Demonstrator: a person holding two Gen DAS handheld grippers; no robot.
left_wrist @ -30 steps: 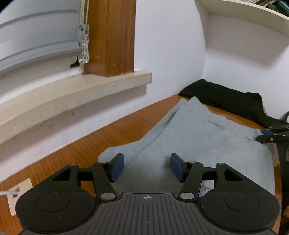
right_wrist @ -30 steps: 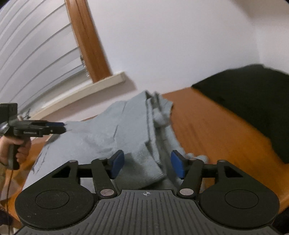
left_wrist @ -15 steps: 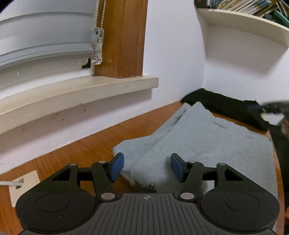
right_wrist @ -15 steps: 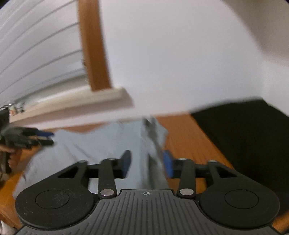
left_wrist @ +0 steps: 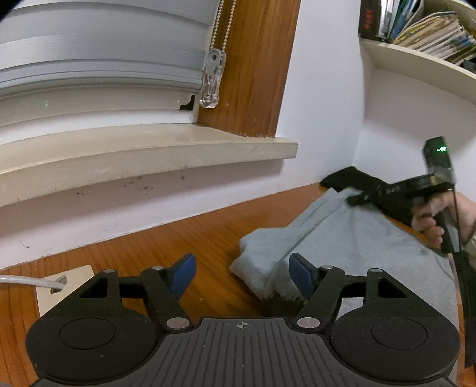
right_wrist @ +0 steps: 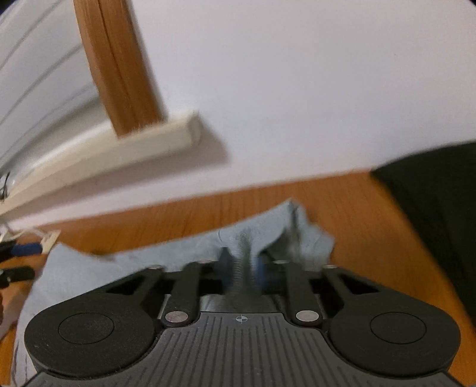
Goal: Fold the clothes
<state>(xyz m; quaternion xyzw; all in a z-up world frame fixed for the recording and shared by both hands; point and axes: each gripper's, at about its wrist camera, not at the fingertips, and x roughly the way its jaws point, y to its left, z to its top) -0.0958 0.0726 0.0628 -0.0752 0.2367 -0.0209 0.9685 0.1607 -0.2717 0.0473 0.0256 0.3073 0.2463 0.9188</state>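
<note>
The left gripper (left_wrist: 239, 275) fills the bottom of the left wrist view with its 2 blue pads (left_wrist: 182, 275) spread wide apart and nothing between them but bare wood and the near corner of cloth. The right-hand pad sits just beside a folded corner of the grey garment (left_wrist: 351, 238), which lies on the wooden table (left_wrist: 166, 253) and spreads from lower centre toward the right edge of the frame. No part of the cloth is pinched by this tool.

In the right wrist view, the right gripper (right_wrist: 242, 269) sits at lower centre with its pads drawn close together on a raised ridge of the grey garment (right_wrist: 119, 268); the cloth bunches up between them, though blur softens the contact. From there the fabric runs to the lower left of the frame, and a loose flap lies just above and to the right of the pads.

In the left wrist view the same right gripper (left_wrist: 355, 199) appears at the right edge, held by a hand (left_wrist: 431, 218), its tip on the far end of the garment.

Beyond that end, a black garment (left_wrist: 351, 178) lies against the wall. A windowsill (left_wrist: 148, 151) crosses the middle left, with a closed blind (left_wrist: 98, 50) above, a clear cord pull (left_wrist: 211, 79) hanging beside a wooden frame (left_wrist: 255, 65). A shelf of books (left_wrist: 428, 26) occupies the upper right. A white outlet plate (left_wrist: 64, 282) with a cable sits at lower left.
</note>
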